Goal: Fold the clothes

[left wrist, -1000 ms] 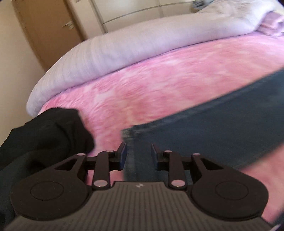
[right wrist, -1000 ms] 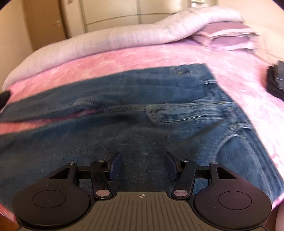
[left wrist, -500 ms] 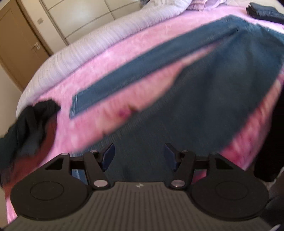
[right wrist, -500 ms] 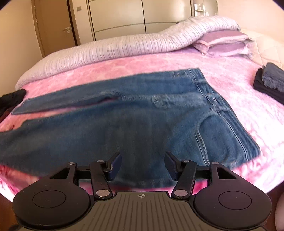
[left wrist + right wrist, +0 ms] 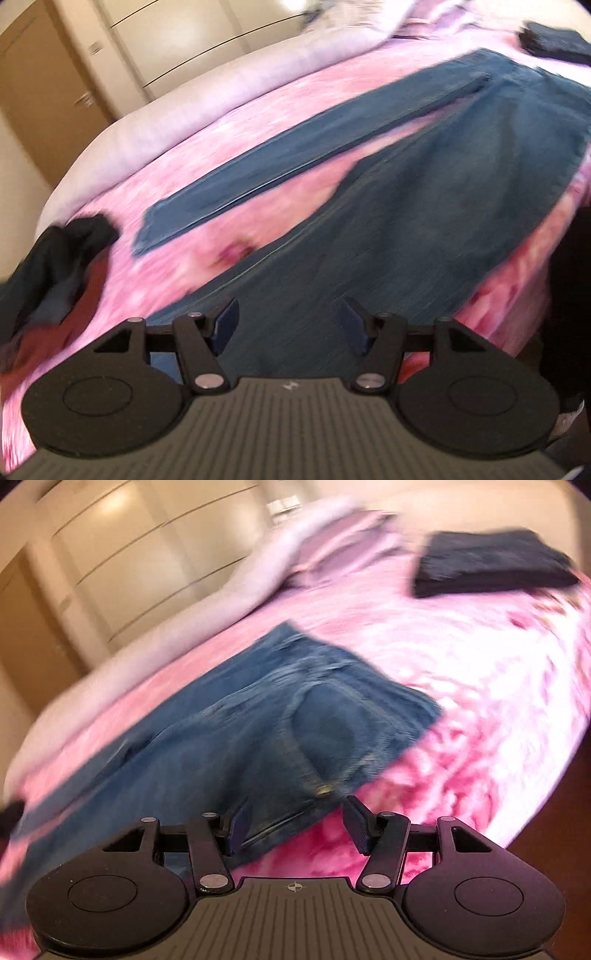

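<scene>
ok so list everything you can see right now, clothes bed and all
jeans: one, blue, spread flat on the bed, legs apart
bedspread: one, pink, covering the bed
folded clothes: one stack, dark, far corner of the bed
loose garments: one heap, black and dark red, at the bed edge beyond the leg ends
duvet: one, pale, along the far side
wardrobe: one, cream, behind the bed
left claw: open, over a jeans leg
right claw: open, at the waistband corner

Blue denim jeans [image 5: 424, 206] lie flat on pink bedspread, legs spread apart w/ a wedge of pink between; far leg narrow, hem end toward a dark heap. Waistband, front pocket & brass rivet at the near corner [image 5: 317, 738]. A dark folded stack [image 5: 491, 563] sits well apart, beyond the waist.
</scene>
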